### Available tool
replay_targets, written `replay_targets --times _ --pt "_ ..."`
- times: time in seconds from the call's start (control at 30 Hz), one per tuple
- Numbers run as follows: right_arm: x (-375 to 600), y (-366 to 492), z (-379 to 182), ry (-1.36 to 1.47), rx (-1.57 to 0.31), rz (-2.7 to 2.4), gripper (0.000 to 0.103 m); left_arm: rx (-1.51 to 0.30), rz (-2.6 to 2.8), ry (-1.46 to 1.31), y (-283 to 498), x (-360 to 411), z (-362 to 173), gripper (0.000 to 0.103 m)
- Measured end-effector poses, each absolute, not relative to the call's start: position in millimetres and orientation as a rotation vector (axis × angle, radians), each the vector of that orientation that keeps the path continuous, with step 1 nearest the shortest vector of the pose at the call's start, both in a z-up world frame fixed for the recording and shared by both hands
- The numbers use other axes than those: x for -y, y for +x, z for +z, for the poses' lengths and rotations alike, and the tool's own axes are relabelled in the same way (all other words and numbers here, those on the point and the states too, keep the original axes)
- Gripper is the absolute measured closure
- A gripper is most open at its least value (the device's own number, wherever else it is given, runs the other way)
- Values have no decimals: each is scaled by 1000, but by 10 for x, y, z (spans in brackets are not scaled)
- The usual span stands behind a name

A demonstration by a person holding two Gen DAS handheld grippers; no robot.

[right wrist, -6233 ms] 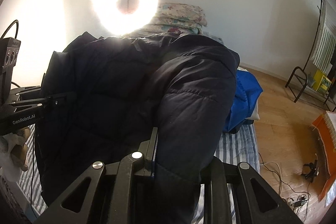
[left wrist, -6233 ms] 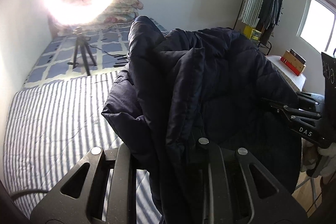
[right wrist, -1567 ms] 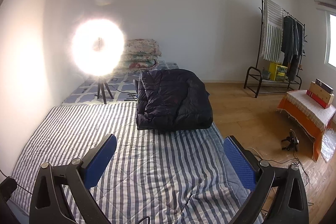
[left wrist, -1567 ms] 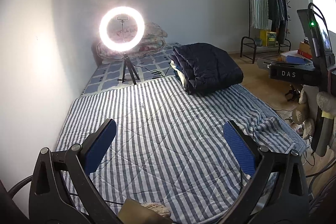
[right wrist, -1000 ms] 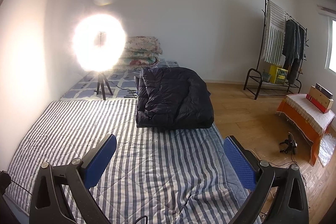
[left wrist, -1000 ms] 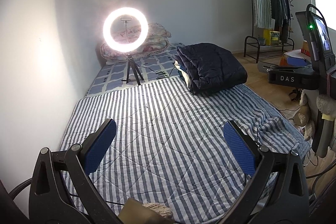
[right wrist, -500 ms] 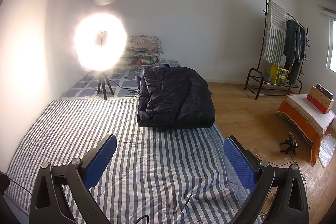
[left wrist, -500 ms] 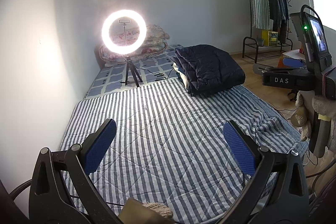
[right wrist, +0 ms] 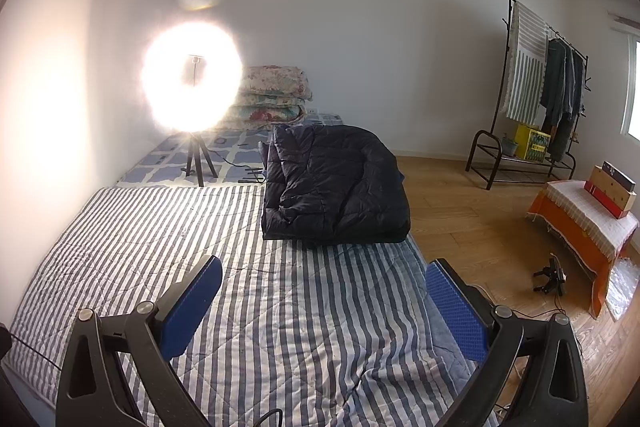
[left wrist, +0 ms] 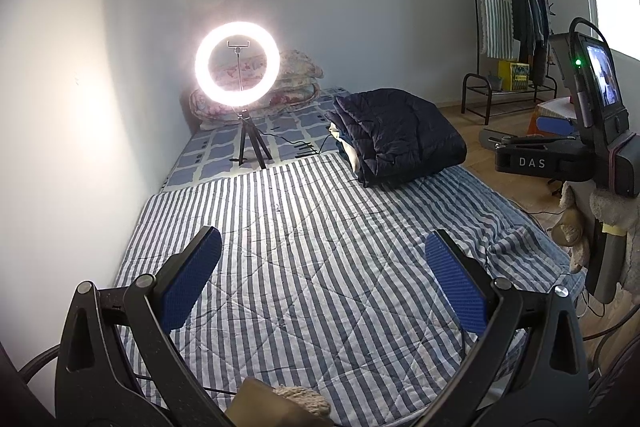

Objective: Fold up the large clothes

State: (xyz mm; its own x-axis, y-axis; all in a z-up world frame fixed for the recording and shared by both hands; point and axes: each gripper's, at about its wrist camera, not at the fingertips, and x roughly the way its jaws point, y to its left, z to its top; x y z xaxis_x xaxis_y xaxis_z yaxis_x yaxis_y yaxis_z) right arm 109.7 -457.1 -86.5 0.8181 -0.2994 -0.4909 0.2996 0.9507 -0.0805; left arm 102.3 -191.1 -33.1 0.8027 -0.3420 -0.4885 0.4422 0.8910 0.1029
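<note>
On the striped quilted mattress (right wrist: 120, 227) lies a folded, puffy navy down jacket (right wrist: 336, 187); left gripper (left wrist: 324, 267) and right gripper (right wrist: 324, 287) gape wide, empty.

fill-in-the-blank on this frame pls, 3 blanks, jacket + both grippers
1. The dark puffer jacket lies ____ on the striped quilt.
2. The left gripper and the right gripper both have their jaws ____.
3. A lit ____ light stands on a tripod behind the quilt.

Missing words: folded; open; ring
</note>
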Motion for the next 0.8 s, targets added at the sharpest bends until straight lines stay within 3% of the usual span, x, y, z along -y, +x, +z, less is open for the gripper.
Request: replay_targets --times 0.8 --pt "4532 1120 -881 -16 -529 -317 0 -483 -419 218 1010 1921 -386 0"
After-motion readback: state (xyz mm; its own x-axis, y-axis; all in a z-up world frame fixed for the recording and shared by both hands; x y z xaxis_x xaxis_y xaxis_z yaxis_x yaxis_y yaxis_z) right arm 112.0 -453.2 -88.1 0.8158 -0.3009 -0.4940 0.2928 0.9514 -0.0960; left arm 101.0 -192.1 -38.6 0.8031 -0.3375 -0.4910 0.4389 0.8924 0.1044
